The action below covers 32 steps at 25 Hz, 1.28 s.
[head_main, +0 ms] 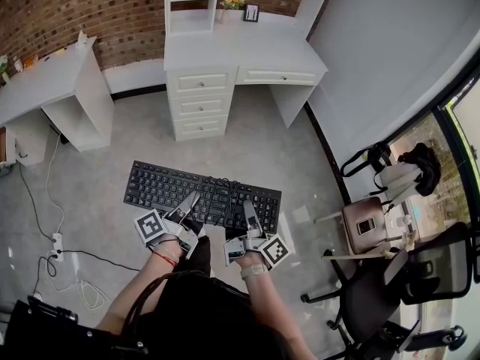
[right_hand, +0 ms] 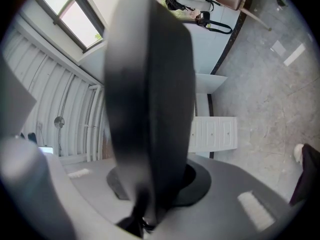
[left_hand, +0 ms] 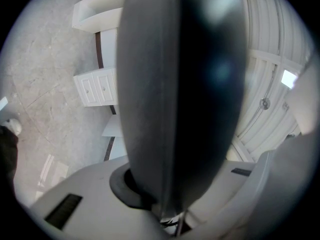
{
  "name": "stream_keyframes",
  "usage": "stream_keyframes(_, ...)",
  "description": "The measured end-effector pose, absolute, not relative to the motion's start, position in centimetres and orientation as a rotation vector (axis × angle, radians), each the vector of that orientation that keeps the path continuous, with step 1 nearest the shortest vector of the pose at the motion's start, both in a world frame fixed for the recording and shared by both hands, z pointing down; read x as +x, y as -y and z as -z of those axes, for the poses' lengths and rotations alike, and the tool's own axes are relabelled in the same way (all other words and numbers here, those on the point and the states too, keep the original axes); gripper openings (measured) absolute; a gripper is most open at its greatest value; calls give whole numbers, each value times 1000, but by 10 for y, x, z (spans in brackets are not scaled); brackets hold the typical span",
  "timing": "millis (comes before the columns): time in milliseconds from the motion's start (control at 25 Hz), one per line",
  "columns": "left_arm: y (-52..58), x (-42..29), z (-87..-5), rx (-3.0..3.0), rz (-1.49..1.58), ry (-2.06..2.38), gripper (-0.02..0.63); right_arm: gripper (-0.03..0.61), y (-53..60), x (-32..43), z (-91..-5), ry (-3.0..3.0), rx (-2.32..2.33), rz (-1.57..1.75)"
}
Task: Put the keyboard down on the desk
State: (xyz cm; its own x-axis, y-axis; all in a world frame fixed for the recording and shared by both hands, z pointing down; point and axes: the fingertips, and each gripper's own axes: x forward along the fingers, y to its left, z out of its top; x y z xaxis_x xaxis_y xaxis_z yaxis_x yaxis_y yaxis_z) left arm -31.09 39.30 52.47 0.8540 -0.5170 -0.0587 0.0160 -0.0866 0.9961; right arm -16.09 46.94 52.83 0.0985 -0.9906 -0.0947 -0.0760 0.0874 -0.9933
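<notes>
Your left claw (head_main: pixel 191 199) and right claw (head_main: pixel 248 208) clench the keyboard (head_main: pixel 161 186), lying at their 12 o'clock. The white surface (head_main: pixel 247 55) stands farther at 12 o'clock, against a brick wall (head_main: pixel 45 13).

The keyboard (head_main: pixel 172 188) hangs over the floor (head_main: pixel 255 137), on the near side of the table (head_main: pixel 225 51) at far centre. The left gripper (head_main: pixel 192 199) grips its near edge left of middle, and the right gripper (head_main: pixel 247 205) grips it further right. Another table (head_main: pixel 41 77) stands far left, and a chair (head_main: pixel 420 272) near right.
</notes>
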Motion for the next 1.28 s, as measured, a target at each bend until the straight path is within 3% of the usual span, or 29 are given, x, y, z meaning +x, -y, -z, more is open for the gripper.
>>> stream_keyframes(1280,-125,-167,-534,1568,441,394,66,77,-203,-18,-536,-1211,-1263,1043)
